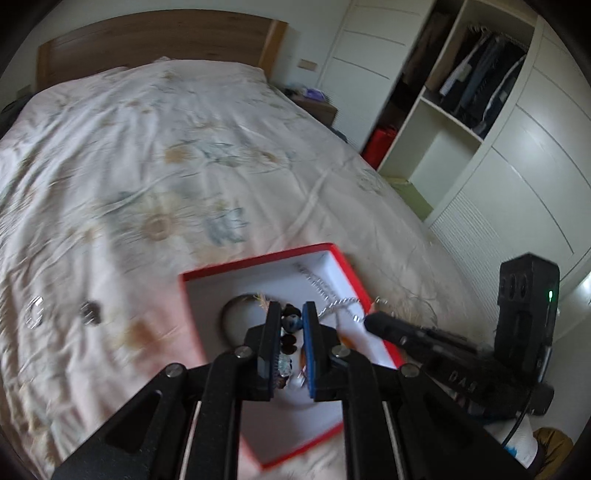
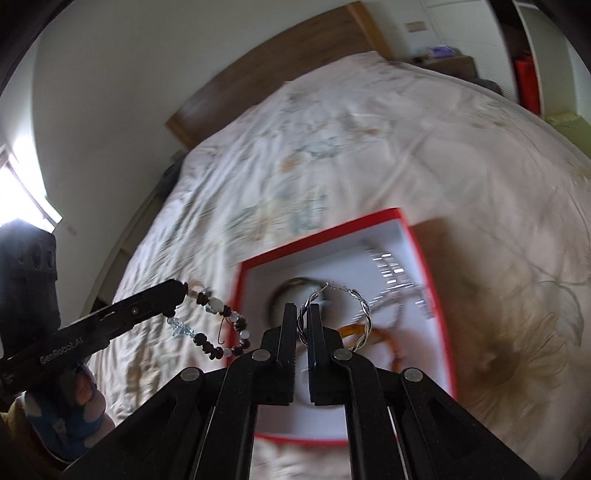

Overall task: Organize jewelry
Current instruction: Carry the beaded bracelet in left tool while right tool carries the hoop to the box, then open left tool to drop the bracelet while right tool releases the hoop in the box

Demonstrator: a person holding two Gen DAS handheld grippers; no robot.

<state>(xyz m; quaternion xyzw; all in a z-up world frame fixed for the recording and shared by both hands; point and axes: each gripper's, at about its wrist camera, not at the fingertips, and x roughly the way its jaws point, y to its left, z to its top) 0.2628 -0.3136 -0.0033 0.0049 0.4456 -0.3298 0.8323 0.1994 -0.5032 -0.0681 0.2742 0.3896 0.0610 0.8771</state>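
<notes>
On a wide bed (image 1: 147, 147) with a pale, rumpled floral cover sits a shallow red-edged box (image 1: 343, 258) with a white inside, the landmark for everything else. Motion blur smears the cover's pattern and the box contents: a dark ring shape (image 1: 231, 306), a silvery chain (image 1: 325, 288) and something amber can only be guessed at. To the left of the box, two small metallic pieces (image 1: 62, 314) on the cover are too blurred to identify. Above the box, the left gripper (image 1: 290, 317) pinches a beaded bracelet (image 2: 214, 325) of dark brown, white and pale blue beads, hanging in a loop. Beside it, the right gripper (image 2: 303, 314) has its fingers pressed onto a twisted silver hoop earring (image 2: 354, 317). Beyond the bed stand a wooden headboard (image 1: 155, 33), white walls and an open white wardrobe (image 1: 480, 92) with dark clothes.
</notes>
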